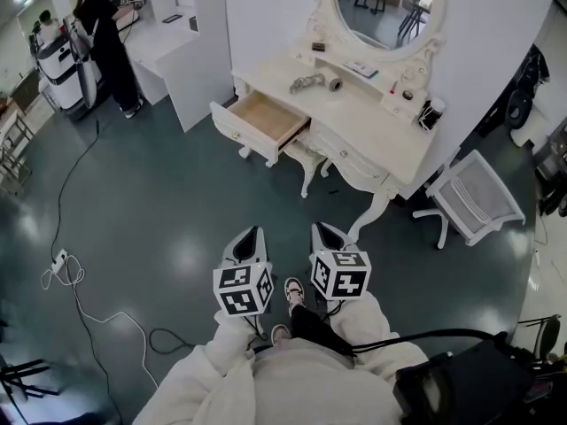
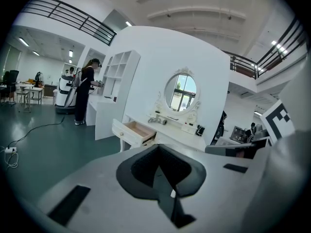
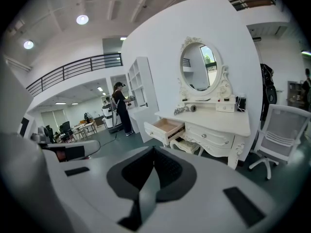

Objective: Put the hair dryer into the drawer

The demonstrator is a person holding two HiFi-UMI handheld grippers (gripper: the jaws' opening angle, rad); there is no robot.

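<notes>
Bright ceiling lamps (image 3: 82, 19) glare off the floor (image 1: 190, 257); fisheye edges warp.

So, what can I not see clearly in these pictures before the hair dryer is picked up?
- Hair dryer, head view: too small to tell where its handle or cord lies.
- Drawer, both gripper views: its front wall hides part of the bottom; head view: the table top covers its back part.
- Small things at the table's back edge, all views: too small to name.
</notes>
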